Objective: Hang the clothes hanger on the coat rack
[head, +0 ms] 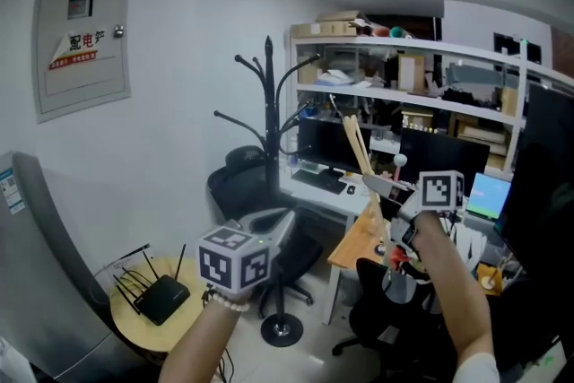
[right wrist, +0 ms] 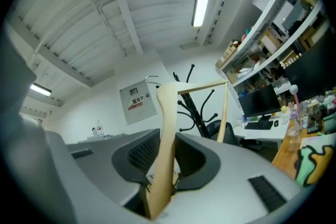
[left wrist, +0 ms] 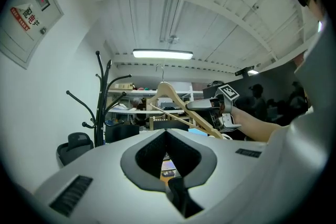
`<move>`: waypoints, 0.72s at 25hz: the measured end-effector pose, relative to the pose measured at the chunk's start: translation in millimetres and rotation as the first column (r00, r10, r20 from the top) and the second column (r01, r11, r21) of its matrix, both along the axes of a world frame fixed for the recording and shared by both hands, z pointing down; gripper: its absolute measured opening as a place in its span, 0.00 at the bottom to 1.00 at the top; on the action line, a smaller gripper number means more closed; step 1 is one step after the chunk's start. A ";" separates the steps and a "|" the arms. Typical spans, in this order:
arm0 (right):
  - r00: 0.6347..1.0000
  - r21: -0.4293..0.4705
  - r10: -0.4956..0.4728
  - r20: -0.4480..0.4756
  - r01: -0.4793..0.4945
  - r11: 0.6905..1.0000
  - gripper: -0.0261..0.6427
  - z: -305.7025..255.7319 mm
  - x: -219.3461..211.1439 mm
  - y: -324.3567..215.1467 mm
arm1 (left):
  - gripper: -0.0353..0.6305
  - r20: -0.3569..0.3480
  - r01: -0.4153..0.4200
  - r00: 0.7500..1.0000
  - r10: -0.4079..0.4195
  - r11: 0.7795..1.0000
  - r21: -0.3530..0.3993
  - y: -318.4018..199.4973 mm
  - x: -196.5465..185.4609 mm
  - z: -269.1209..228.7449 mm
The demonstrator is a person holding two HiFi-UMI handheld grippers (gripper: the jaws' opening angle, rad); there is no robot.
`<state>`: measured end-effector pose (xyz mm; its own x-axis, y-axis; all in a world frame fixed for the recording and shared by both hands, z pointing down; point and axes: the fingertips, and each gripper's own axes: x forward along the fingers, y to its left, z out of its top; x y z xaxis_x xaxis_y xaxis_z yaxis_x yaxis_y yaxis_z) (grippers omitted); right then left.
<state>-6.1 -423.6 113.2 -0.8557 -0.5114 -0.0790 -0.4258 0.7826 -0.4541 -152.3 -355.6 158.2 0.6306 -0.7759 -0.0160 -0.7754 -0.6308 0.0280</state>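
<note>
The wooden hanger is clamped by one arm between the fingers of the right gripper, its hook end raised above them. The black coat rack stands beyond and left of those fingers, apart from the hanger. The left gripper has its fingers closed on nothing, in front of the rack's pole
</note>
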 end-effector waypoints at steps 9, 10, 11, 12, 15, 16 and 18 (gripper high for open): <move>0.998 0.001 0.067 0.004 -0.067 0.998 0.19 -24.1 -29.6 -94.9 | 0.05 -0.034 -0.054 0.998 0.055 0.998 0.024 -84.7 -34.9 -29.8; 0.998 -0.007 0.064 0.011 -0.064 0.998 0.19 -25.6 -32.6 -104.8 | 0.05 -0.036 -0.064 0.997 0.065 0.998 0.022 -92.7 -37.1 -30.3; 0.998 -0.016 0.059 0.016 -0.059 0.998 0.19 -26.9 -35.5 -114.4 | 0.05 -0.039 -0.075 0.996 0.076 0.997 0.018 -99.9 -39.1 -30.1; 0.998 -0.026 0.053 0.020 -0.052 0.998 0.19 -27.8 -38.5 -123.7 | 0.05 -0.041 -0.087 0.995 0.087 0.996 0.012 -106.6 -40.9 -29.0; 0.999 -0.045 0.033 0.013 -0.032 0.998 0.19 -28.2 -45.8 -150.8 | 0.05 -0.037 -0.122 0.992 0.122 0.993 -0.003 -123.7 -43.6 -22.3; 1.000 -0.046 0.030 0.004 -0.030 0.998 0.19 -26.9 -46.8 -159.7 | 0.05 -0.033 -0.131 0.991 0.131 0.991 -0.007 -128.4 -43.5 -19.0; 1.000 -0.060 0.028 -0.011 -0.029 0.998 0.19 -22.0 -46.9 -177.4 | 0.05 -0.034 -0.144 0.989 0.143 0.989 -0.018 -136.4 -42.4 -11.2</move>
